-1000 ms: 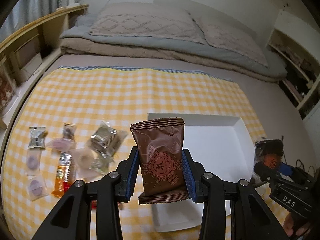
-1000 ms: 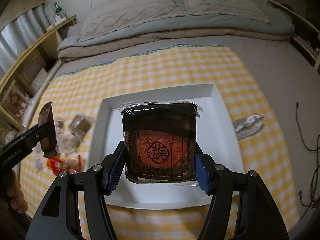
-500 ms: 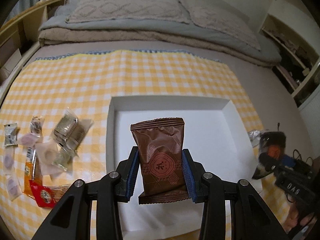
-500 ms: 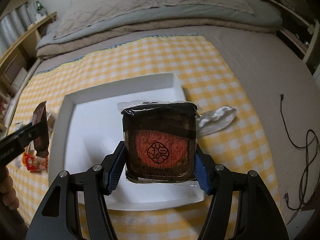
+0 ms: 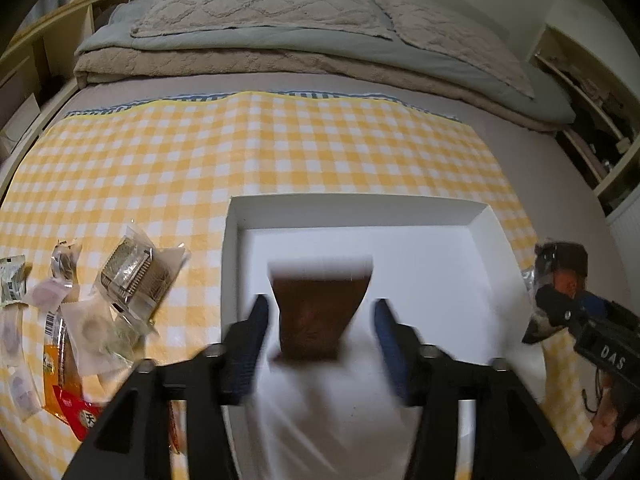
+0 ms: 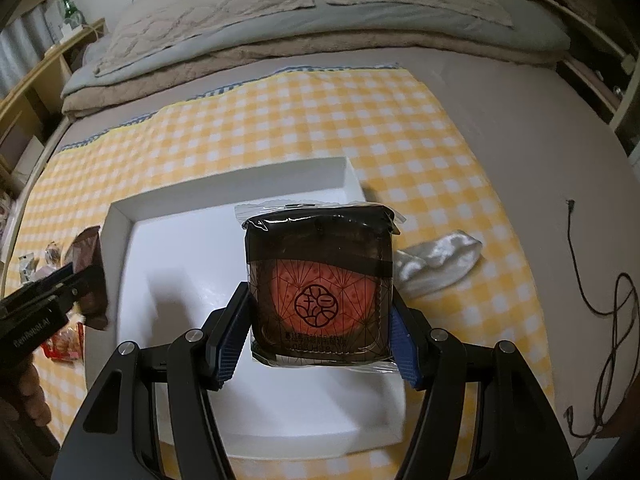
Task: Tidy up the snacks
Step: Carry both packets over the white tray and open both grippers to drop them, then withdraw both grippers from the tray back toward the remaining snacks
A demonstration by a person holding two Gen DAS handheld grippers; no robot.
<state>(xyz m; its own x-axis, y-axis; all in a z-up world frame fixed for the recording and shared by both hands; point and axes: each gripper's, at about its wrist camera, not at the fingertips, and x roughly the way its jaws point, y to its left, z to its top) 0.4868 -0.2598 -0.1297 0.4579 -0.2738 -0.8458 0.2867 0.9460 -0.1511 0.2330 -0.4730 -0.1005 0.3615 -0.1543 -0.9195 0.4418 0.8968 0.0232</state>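
Jaws of my left gripper [image 5: 320, 320] have just been opening; brown snack packet [image 5: 318, 312] sits loose between them, over the white tray [image 5: 486, 216]. My right gripper [image 6: 320, 320] clamps the black-and-orange packet [image 6: 320, 284] above that tray.

Dim indoor light, fisheye warp, left-view motion blur

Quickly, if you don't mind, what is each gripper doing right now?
Left gripper: open, fingers just spread off the brown foil snack packet.
Right gripper: shut on the black-and-orange wrapped cake.
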